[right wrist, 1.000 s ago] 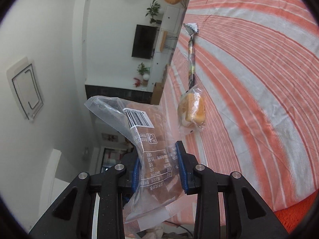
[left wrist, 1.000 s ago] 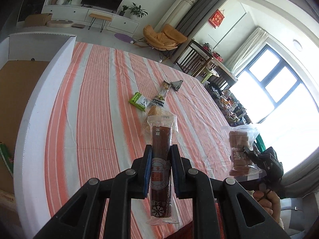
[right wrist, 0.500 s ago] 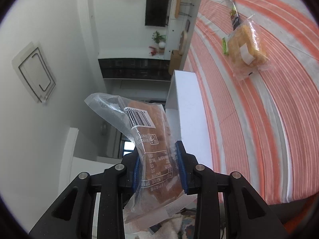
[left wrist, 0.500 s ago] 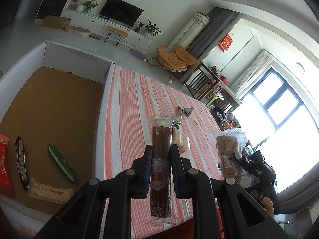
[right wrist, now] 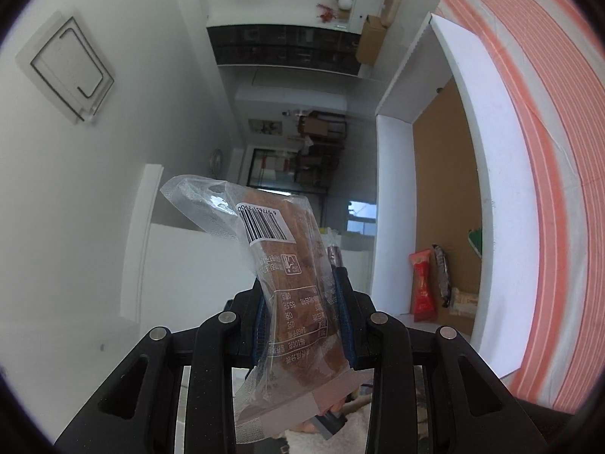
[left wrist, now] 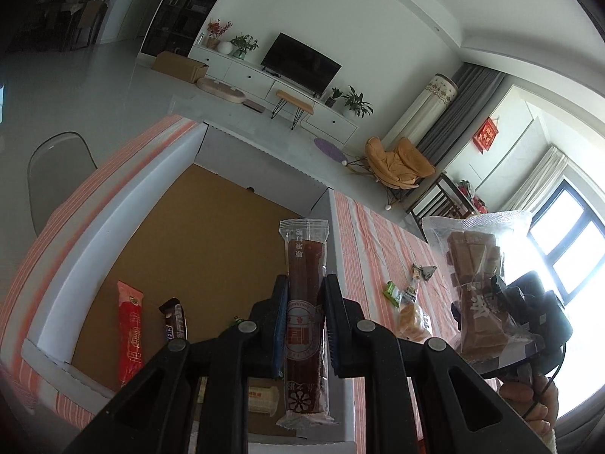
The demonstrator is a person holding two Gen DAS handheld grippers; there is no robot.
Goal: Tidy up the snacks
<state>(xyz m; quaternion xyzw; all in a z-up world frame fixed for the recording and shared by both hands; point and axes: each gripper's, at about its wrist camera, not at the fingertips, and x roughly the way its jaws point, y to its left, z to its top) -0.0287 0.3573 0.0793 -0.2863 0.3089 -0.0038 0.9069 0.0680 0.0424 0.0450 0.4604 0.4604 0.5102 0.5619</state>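
Upper centre: white wall with television (left wrist: 300, 63) above a low white cabinet (left wrist: 272, 83). Centre right: orange lounge chair (left wrist: 397, 160) on pale grey floor (left wrist: 94, 87). Far right: bright dark-framed window (left wrist: 567, 253), grey curtains (left wrist: 453, 113).

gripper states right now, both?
Left gripper: shut on the dark red snack bar.
Right gripper: shut on the clear bag of brown cake.

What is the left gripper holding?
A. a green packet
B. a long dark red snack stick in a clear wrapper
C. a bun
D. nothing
B: the left gripper is shut on the long dark red snack stick, which stands up between its fingers above the white box.
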